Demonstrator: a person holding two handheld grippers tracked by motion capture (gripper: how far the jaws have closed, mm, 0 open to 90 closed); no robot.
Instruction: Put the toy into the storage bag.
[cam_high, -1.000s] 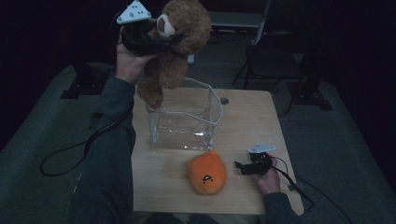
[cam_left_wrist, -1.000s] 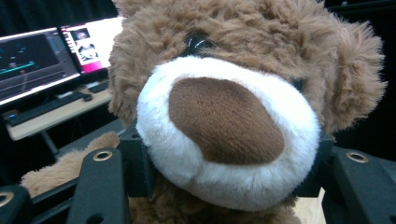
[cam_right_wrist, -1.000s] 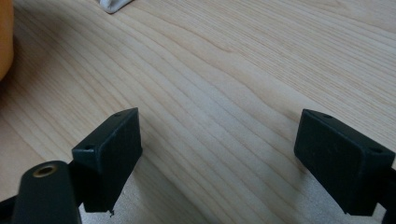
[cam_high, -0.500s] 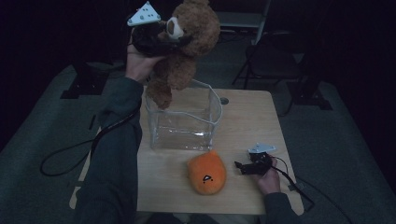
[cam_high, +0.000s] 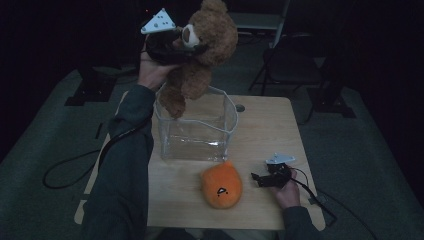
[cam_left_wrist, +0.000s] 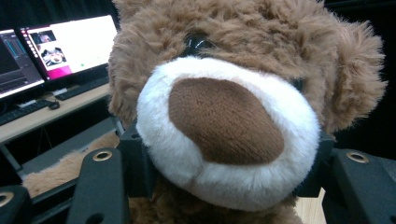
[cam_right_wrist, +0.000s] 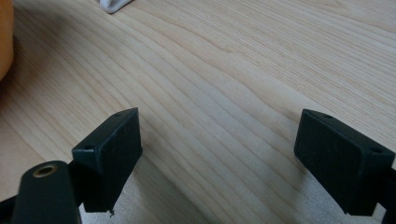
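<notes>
The wooden table (cam_high: 270, 130) bears a clear, thin-walled bin (cam_high: 196, 131); above its rim hangs the furry brown teddy bear (cam_high: 202, 50), its white muzzle clamped by the left gripper (cam_left_wrist: 224, 163); the right gripper (cam_right_wrist: 217, 154) rests splayed on bare woodgrain, right of the round orange plush (cam_high: 221, 185).

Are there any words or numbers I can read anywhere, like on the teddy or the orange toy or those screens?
No text can be read.
Screens behind the teddy: they show windows and a small picture, but any writing is too small and blurred.
Orange toy: a small dark mark, a stitched shape, not letters.
Teddy, clear box, table: no words or numbers.
</notes>
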